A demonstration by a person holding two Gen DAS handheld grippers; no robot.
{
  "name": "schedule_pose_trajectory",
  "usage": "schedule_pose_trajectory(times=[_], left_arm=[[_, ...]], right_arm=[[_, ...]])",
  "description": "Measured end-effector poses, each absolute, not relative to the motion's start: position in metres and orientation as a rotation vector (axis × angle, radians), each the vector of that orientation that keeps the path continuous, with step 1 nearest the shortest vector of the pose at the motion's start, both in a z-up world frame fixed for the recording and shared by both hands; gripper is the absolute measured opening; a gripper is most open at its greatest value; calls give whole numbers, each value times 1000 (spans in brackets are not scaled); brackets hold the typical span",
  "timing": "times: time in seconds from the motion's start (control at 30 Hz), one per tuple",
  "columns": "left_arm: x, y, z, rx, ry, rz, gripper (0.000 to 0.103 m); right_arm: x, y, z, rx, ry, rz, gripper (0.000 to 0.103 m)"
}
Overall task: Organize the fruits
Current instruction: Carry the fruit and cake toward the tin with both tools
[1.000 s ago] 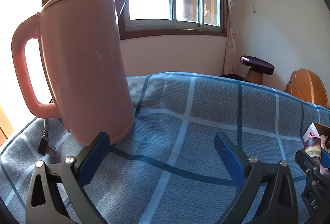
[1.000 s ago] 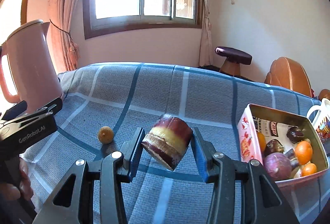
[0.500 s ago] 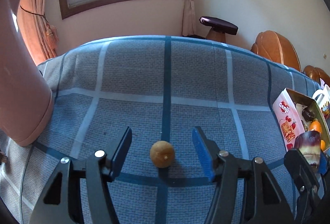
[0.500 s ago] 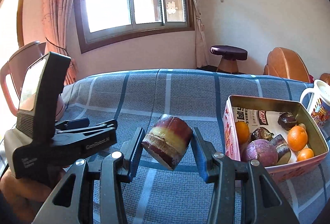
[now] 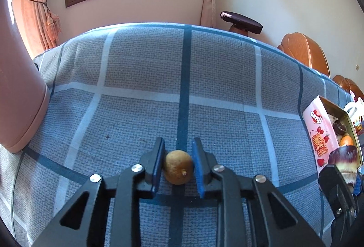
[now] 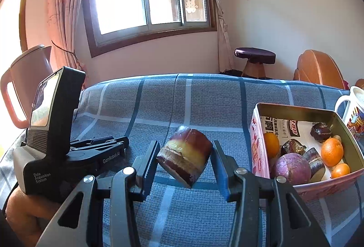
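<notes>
Left claw (image 5: 178, 166) has just clamped down on the little brown fruit (image 5: 178, 166), both blue pads pressed against its sides. The fruit sits dead centre between the fingers, on the cloth (image 5: 145, 69) right at a dark stripe, near the front edge and a bit toward the left side. It looks like it's touching the cloth, though I can't say for sure.

Right claw (image 6: 185, 161) is gripping a cane chunk (image 6: 184, 154), purple skin with a yellow band, tilted and held up off the cloth. Pads are on both ends of it.

Just right of that chunk is the tin (image 6: 300, 110), sitting at the right edge of the cloth. Inside: oranges (image 6: 332, 151), a purple round fruit (image 6: 291, 168), a few dark pieces. A white mug (image 6: 353, 108) stands behind the tin.

Over at the left edge there's the pink kettle (image 6: 29, 69), well apart from the small fruit. A hand (image 6: 25, 206) shows under the left claw's body in the right view.
</notes>
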State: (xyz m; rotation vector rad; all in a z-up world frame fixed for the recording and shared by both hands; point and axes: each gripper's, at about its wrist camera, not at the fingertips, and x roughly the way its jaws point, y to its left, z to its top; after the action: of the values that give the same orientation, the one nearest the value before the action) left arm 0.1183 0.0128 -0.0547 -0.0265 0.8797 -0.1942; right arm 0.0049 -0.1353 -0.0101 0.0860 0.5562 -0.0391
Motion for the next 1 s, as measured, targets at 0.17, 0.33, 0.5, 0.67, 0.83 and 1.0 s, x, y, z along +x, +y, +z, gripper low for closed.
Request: schedule_pose_trajectory(times=[0.17,0.33,0.5,0.67,0.83,1.0], left_arm=[[103,23,-41,-36,768,-136,26],[83,27,-28,-15,667,-72,26],[69,30,-21,12,608,-38,26],[55,35,-21,7,593,-21,26],[47,35,-20,4,583,-7,26],[38,33,-21,5,583,-1,26]], right_arm=[[-3,-130,-5,55,500,-42,48],[-7,-123,0,18,468,-34,48],[-10,-117,1,-6,450,-39,48],[-13,-117,1,-7,452,-35,48],[-18,-118,0,-3,458,-32,48],[-24,-118,1,-13,454,-29,48]])
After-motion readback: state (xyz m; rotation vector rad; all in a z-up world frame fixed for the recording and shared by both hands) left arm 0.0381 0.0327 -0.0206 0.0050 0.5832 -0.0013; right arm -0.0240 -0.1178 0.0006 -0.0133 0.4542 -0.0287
